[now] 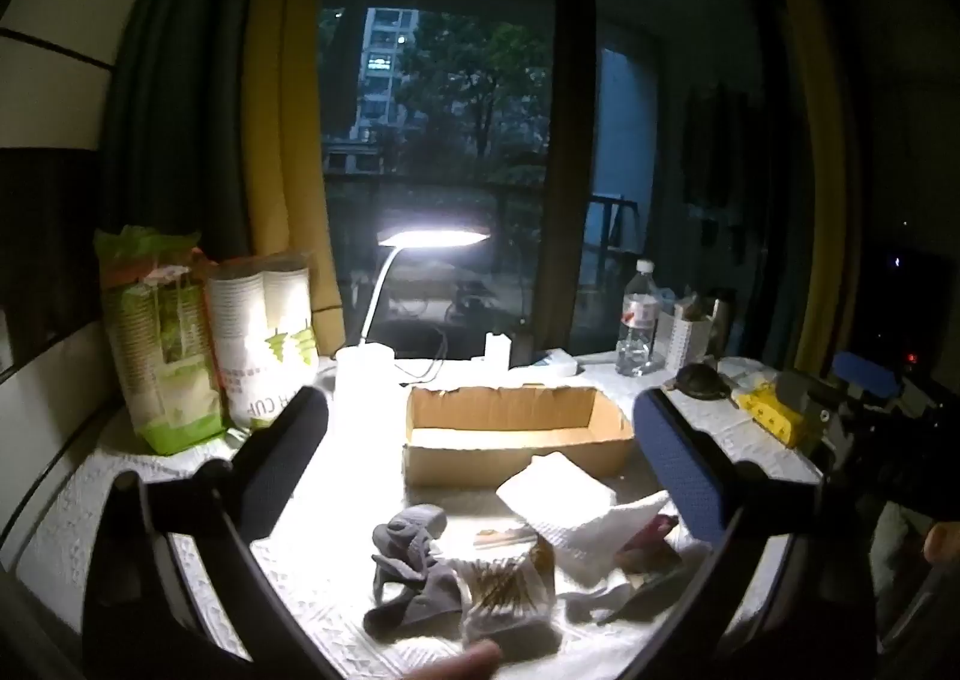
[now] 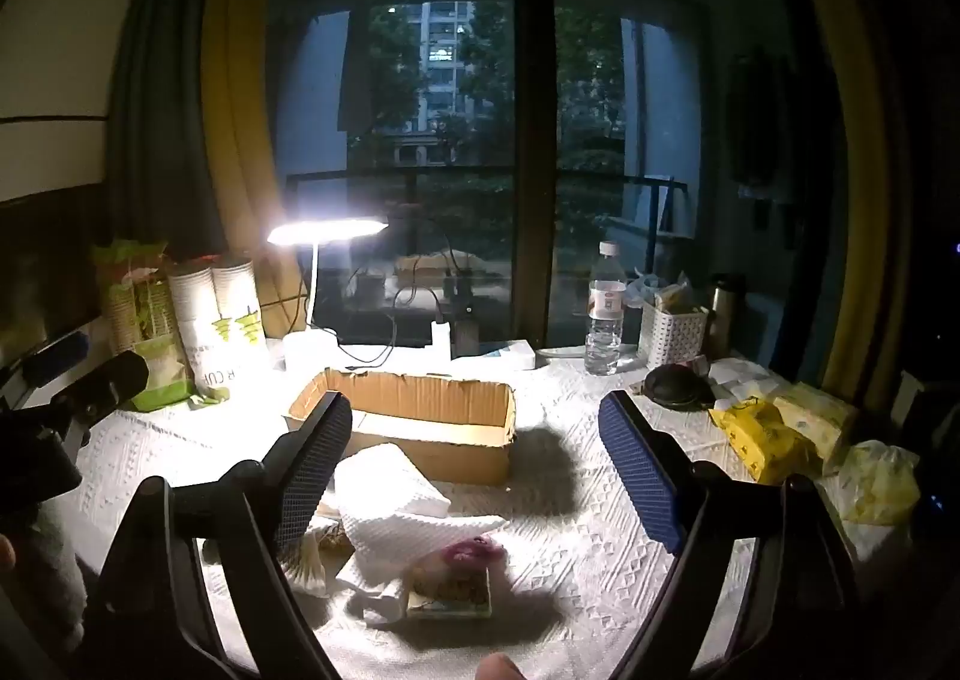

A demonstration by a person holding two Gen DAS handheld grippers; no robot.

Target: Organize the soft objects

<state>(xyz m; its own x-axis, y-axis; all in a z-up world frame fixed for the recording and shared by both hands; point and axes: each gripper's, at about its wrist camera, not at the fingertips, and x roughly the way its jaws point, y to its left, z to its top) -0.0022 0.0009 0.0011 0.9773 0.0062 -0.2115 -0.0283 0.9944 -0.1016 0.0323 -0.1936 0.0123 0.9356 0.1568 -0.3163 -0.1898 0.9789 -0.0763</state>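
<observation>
— What's around the grippers?

— Both are spread wide with nothing between the fingers. Ahead of the left gripper (image 1: 480, 452) sits a cardboard box (image 1: 516, 434); a grey sock (image 1: 414, 566) lies low between its fingers, beside a folded white cloth (image 1: 558, 485). A lamp (image 1: 429, 239) glares behind the box.

— And the right one?

— The right gripper (image 2: 480, 470) hovers over the same cloth (image 2: 390, 491) and a small packet (image 2: 450, 590). A water bottle (image 2: 605, 308) and a yellow bag (image 2: 762, 434) stand off to its right. The packet's contents are hard to make out.
</observation>
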